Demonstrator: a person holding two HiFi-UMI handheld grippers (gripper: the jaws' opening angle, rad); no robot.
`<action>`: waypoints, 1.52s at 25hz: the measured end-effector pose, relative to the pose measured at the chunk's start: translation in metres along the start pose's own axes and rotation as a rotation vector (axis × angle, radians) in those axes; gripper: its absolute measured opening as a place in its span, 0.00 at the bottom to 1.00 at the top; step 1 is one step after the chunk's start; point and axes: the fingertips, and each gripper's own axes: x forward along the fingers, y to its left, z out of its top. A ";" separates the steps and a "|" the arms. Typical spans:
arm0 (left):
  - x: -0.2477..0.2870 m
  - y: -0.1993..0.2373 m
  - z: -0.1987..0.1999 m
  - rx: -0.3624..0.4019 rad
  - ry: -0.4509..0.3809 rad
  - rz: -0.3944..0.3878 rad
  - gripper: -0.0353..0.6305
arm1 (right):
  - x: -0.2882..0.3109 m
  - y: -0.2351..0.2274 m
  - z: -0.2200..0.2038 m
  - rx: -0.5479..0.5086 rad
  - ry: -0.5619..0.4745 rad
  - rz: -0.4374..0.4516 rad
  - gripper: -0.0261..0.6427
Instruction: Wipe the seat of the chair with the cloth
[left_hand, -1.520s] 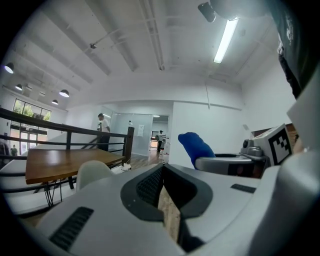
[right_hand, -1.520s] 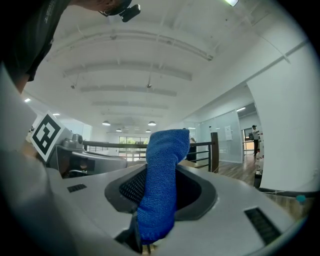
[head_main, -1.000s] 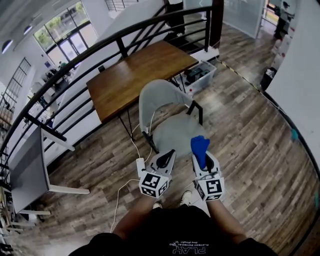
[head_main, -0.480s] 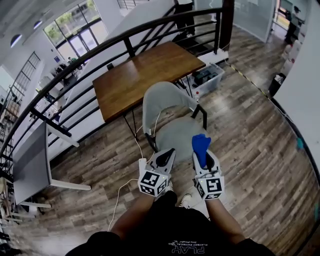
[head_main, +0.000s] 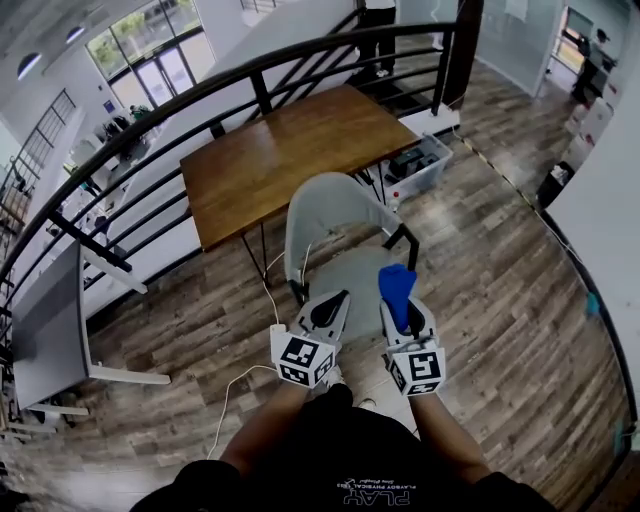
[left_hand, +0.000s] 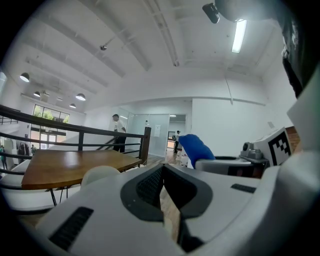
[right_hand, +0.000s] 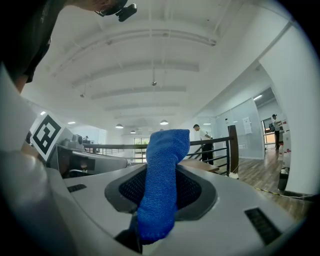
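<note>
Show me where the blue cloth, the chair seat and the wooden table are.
blue cloth (head_main: 397, 288), head view, its bunched upper part.
chair seat (head_main: 350, 270), head view, bare middle.
wooden table (head_main: 290, 150), head view, middle of top.

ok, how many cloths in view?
1. The blue cloth is clamped in the right gripper, sticking out past its tips. The left gripper is shut on nothing. More could be hidden under the wooden table.

white upside-down print "PLAY" on black shirt (head_main: 366, 497), smaller line beside it illegible
</note>
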 end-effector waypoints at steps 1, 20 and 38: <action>0.004 0.008 0.000 -0.007 -0.002 0.002 0.06 | 0.008 0.000 0.000 -0.004 0.004 0.003 0.25; 0.027 0.125 0.006 -0.104 -0.057 0.050 0.06 | 0.125 0.030 -0.008 -0.105 0.134 0.093 0.25; 0.067 0.178 -0.076 -0.235 0.083 0.279 0.06 | 0.206 0.011 -0.103 -0.041 0.326 0.284 0.25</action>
